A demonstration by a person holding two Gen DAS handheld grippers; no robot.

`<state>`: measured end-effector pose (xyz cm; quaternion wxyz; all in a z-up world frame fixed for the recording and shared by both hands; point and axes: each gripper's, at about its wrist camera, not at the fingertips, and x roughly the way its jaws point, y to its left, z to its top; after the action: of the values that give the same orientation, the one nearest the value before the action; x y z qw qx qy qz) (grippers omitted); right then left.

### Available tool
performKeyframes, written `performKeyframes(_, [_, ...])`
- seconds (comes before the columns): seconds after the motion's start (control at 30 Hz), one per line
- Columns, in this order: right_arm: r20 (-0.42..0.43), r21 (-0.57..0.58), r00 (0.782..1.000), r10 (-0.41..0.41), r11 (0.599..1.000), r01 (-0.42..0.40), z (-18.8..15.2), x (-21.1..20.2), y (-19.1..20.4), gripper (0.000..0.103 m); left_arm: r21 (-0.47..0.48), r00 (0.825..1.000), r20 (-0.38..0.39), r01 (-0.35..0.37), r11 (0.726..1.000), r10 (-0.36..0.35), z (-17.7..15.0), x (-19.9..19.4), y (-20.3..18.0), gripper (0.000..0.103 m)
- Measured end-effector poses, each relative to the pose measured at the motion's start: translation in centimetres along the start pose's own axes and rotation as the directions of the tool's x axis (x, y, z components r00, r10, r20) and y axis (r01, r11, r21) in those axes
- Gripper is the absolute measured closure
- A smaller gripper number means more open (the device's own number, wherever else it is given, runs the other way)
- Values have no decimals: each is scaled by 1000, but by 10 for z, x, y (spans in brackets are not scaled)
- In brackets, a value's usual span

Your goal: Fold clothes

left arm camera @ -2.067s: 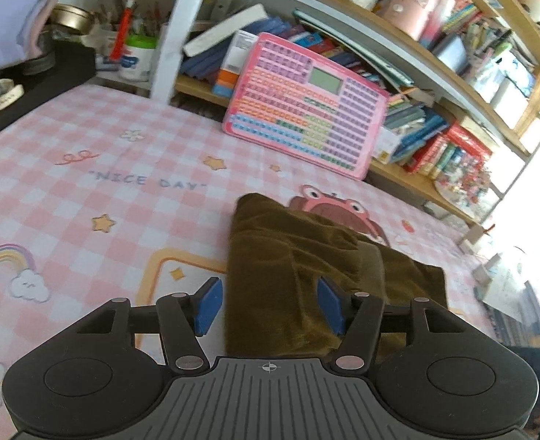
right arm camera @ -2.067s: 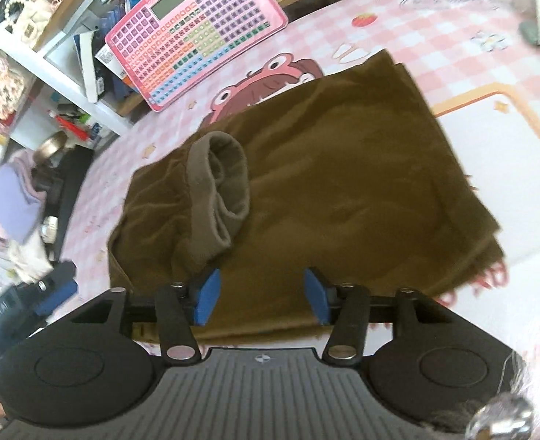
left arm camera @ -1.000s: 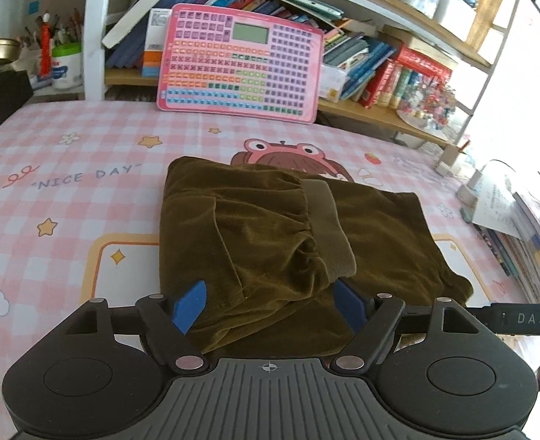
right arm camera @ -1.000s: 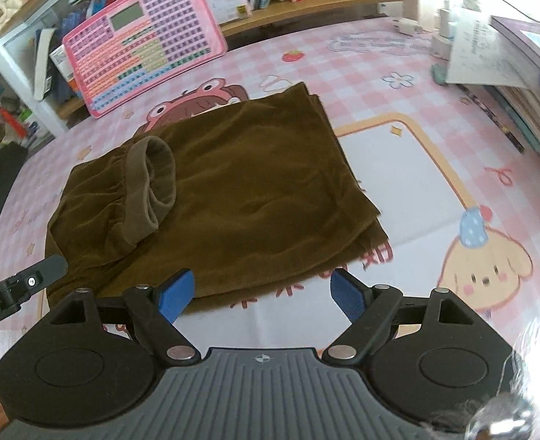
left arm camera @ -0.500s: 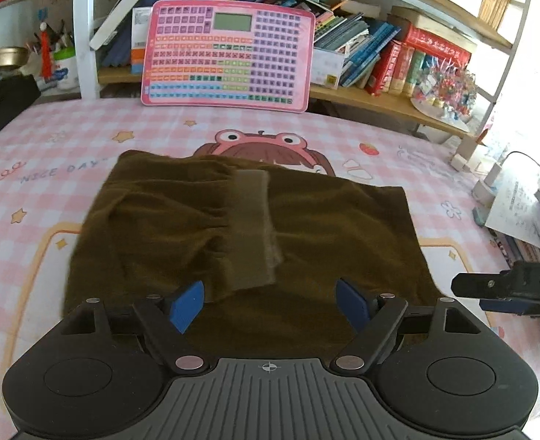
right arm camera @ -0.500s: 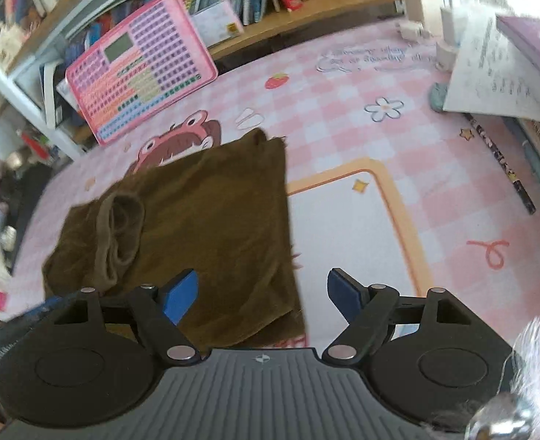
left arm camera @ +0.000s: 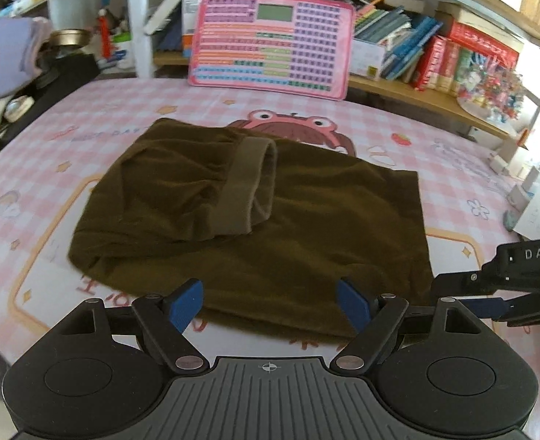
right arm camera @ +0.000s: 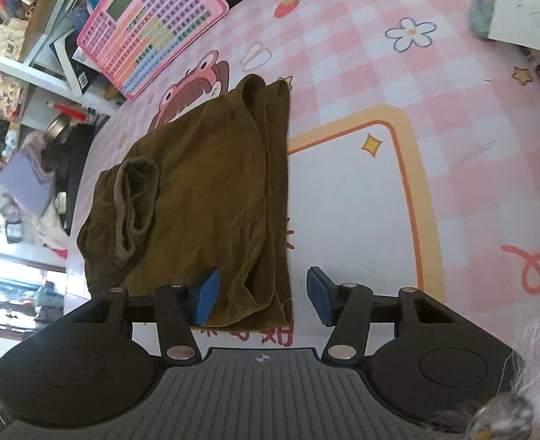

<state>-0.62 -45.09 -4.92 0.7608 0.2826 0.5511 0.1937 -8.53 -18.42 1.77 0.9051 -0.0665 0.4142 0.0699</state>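
Brown clothes [left arm camera: 288, 227] laid folded on pink checked counter [left arm camera: 453, 168]. Left gripper [left arm camera: 270, 302] fingers spread wide, nothing held. Right gripper [right arm camera: 262, 299] fingers spread over near corner of clothes.

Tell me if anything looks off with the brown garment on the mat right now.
The brown garment is mostly folded flat, but its ribbed cuff gapes open on top instead of lying flat, and the sleeve behind it is bunched. Both the left gripper and right gripper are open, holding nothing.
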Motion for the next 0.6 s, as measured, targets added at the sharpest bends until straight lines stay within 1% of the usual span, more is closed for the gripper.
performKeyframes(0.13, [-24,12,999,23,1000,-23,7,6,-4,52,30,998,-11,-68,997,68,-3,-1,-8,20])
performKeyframes(0.2, [-34,16,999,26,1000,-26,9,10,-3,52,94,998,-17,-50,994,52,-6,0,-18,20])
performKeyframes(0.3, [-49,21,998,31,999,-30,13,16,-1,52,188,999,-28,-23,982,29,-10,2,-33,20])
performKeyframes(0.33, [-54,23,998,33,999,-32,14,17,-1,55,220,999,-32,-14,976,21,-12,3,-37,20])
performKeyframes(0.37, [-59,25,998,35,999,-33,15,19,0,65,250,999,-36,-4,968,14,-13,4,-42,20])
performKeyframes(0.4, [-65,27,997,36,999,-35,16,21,0,72,281,999,-40,5,960,6,-14,5,-47,20])
performKeyframes(0.43, [-70,29,997,38,999,-36,17,23,1,86,311,999,-45,15,950,-1,-16,5,-52,20])
performKeyframes(0.47, [-70,36,996,47,998,-44,18,23,0,89,341,999,-50,24,940,-8,-17,6,-57,20])
performKeyframes(0.6, [-64,62,994,92,994,-88,21,17,-3,91,458,997,-68,59,887,-31,-23,10,-77,20])
